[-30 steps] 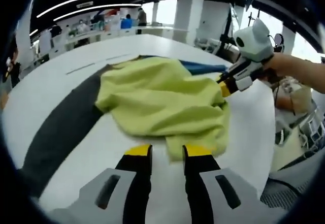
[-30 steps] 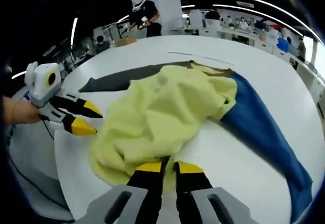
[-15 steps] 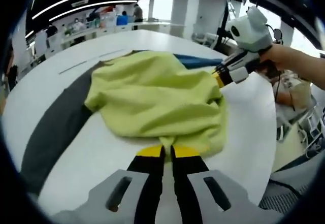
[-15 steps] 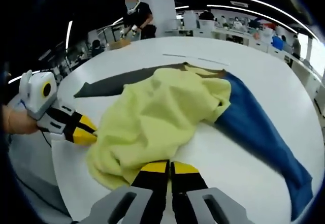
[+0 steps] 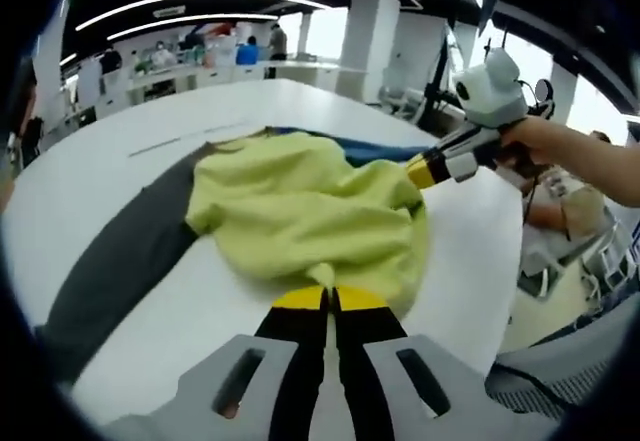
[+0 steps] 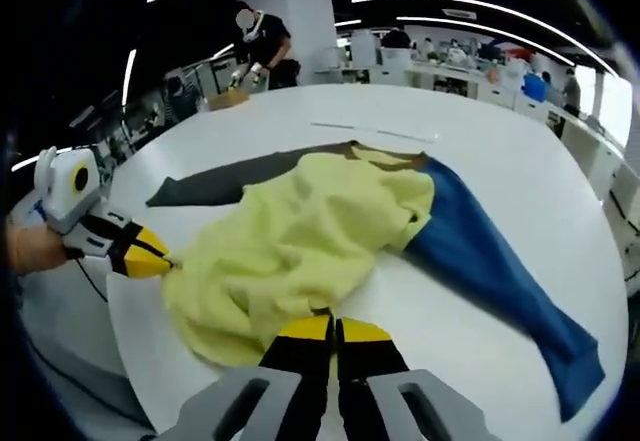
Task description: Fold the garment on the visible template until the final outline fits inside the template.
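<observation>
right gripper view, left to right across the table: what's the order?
Left claw → yellow garment → blue strip. The dark grey strip overlaps the garment's span, so it's left out.

One yellow garment [image 5: 300, 211] is counted on one white desk [image 5: 130, 151], lying over two template strips: one dark grey strip [image 5: 120, 261] and one blue strip [image 6: 490, 261]. Two claws are counted: the left claw [image 5: 328, 299] and the right claw [image 6: 322, 329], each made up of two yellow-tipped jaws. One standing person [image 6: 262, 46] is seen beyond the desk
</observation>
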`<state>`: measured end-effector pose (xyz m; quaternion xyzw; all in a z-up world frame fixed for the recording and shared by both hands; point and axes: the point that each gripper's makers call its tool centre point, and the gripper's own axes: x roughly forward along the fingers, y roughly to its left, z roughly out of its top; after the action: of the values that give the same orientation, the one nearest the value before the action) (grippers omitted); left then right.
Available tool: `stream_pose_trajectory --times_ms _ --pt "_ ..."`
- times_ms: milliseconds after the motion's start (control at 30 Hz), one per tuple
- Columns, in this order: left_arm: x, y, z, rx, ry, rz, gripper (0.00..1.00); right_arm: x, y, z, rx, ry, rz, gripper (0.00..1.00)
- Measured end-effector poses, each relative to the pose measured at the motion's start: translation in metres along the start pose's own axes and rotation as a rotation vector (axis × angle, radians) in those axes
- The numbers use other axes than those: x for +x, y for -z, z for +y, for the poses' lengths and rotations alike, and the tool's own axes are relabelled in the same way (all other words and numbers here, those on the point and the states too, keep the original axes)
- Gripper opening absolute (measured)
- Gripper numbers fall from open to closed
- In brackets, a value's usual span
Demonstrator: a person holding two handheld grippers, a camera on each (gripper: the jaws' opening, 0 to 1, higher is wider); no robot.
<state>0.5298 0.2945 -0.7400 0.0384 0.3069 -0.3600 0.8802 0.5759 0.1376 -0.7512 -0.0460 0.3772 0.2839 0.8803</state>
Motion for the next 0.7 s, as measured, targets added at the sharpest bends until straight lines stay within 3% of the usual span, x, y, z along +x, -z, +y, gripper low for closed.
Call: stream_pose_trajectory --times_ms 700 --pt "-0.049 -0.04 0.003 -0.119 -0.01 -0.131 0.0 -0.057 -0.04 0.012 0.052 0.064 -0.166 0.0"
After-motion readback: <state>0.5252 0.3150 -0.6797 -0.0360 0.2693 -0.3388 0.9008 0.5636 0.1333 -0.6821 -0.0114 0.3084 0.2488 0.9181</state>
